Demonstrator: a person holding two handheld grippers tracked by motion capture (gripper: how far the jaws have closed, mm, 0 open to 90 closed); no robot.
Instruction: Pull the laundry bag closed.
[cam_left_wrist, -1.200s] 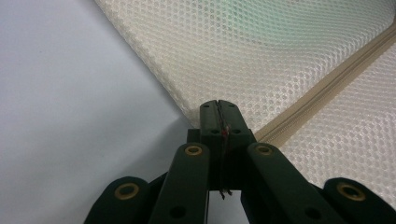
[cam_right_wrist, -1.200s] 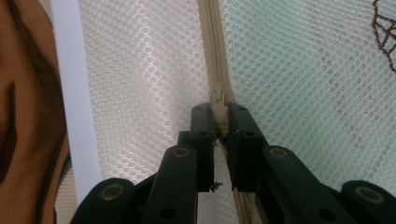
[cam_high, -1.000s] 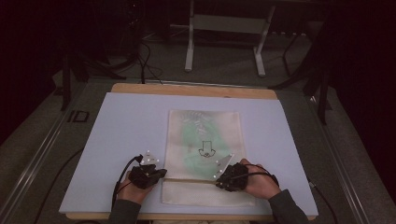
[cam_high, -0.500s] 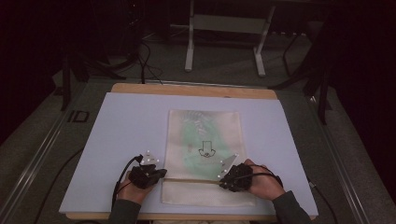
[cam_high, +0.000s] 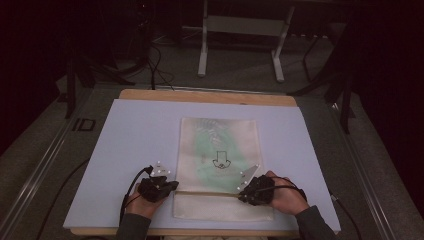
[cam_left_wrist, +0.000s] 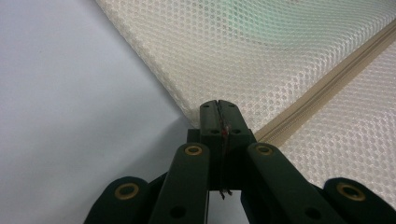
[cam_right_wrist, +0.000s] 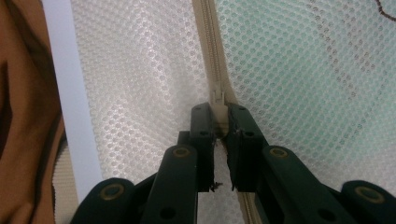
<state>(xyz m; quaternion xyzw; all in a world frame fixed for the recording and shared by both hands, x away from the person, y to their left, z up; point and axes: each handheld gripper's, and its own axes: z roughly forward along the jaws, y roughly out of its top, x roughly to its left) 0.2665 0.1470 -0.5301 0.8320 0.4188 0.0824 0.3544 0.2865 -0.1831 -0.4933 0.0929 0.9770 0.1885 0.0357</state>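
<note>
A cream mesh bag (cam_high: 218, 150) lies flat on the pale mat (cam_high: 130, 145), with something green and a drawn arrow showing through it. A beige zipper (cam_high: 207, 191) runs across its near end. My left gripper (cam_high: 174, 184) is shut on the bag's left edge at the zipper's end. In the left gripper view the jaws (cam_left_wrist: 218, 109) pinch the mesh (cam_left_wrist: 261, 51) just beside the zipper (cam_left_wrist: 327, 84). My right gripper (cam_high: 240, 192) sits at the zipper's right part. There its jaws (cam_right_wrist: 218, 119) are shut on the zipper pull (cam_right_wrist: 218, 98), mesh (cam_right_wrist: 303, 70) on both sides.
The mat covers a wooden board (cam_high: 205, 96) whose front edge lies just behind both hands. A metal stand (cam_high: 240, 30) and cables (cam_high: 155, 65) are on the floor beyond the table. A rail (cam_high: 45, 160) runs along the left side.
My right gripper has crept slightly to the right along the zipper line. The left gripper has stayed put on the bag's edge.
</note>
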